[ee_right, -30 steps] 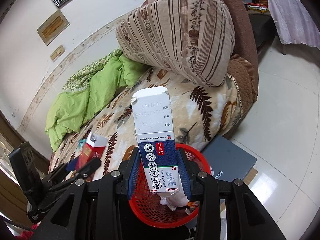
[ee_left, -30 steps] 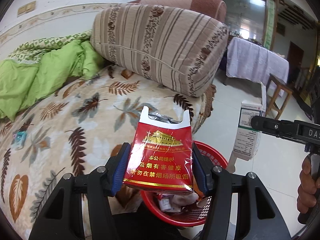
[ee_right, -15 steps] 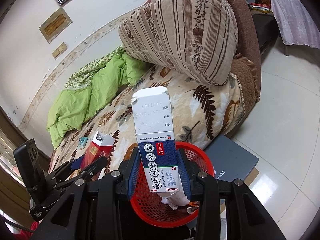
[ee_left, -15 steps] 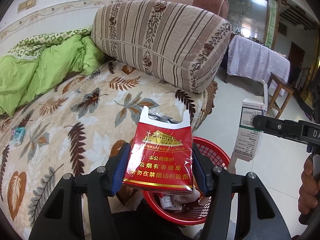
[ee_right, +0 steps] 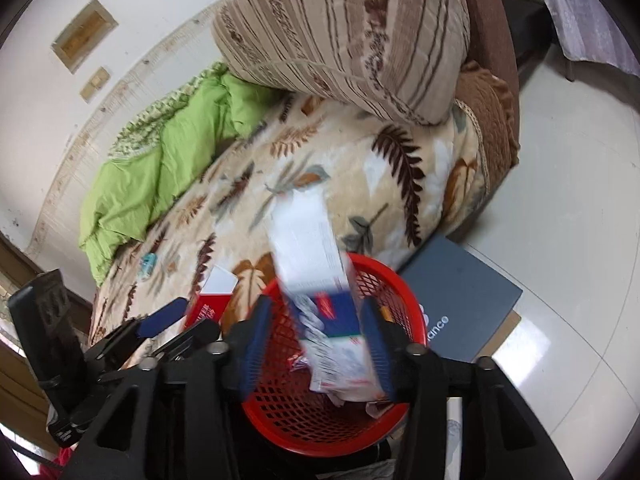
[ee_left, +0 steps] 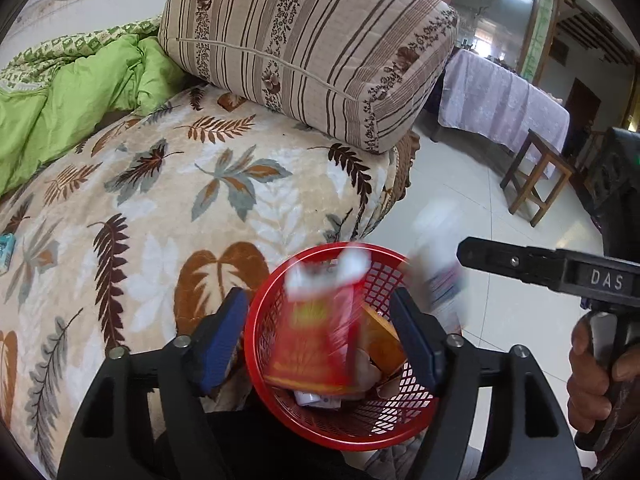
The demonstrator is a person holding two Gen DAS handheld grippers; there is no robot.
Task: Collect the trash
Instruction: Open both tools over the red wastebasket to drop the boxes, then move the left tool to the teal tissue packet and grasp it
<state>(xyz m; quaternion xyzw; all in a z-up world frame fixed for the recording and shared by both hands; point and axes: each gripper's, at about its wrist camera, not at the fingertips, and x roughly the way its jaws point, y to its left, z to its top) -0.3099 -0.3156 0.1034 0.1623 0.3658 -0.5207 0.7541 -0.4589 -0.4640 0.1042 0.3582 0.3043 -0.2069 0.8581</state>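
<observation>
Above the red basket [ee_left: 256, 360], both tools gaping: left tool [ee_left: 320, 340] (cigarette pack [ee_left: 316, 344] blurred), right tool [ee_right: 316, 344].

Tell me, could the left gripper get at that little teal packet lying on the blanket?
Probably yes: the left gripper is open, its red pack dropping away, and the teal packet lies alone on the leaf-patterned blanket, nothing covering it.

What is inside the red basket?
In the basket: a blurred red pack, a blue-and-white box and crumpled wrappers; whatever lies beneath is covered.

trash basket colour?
Red, open mesh plastic basket; clearest in the left wrist view.
</observation>
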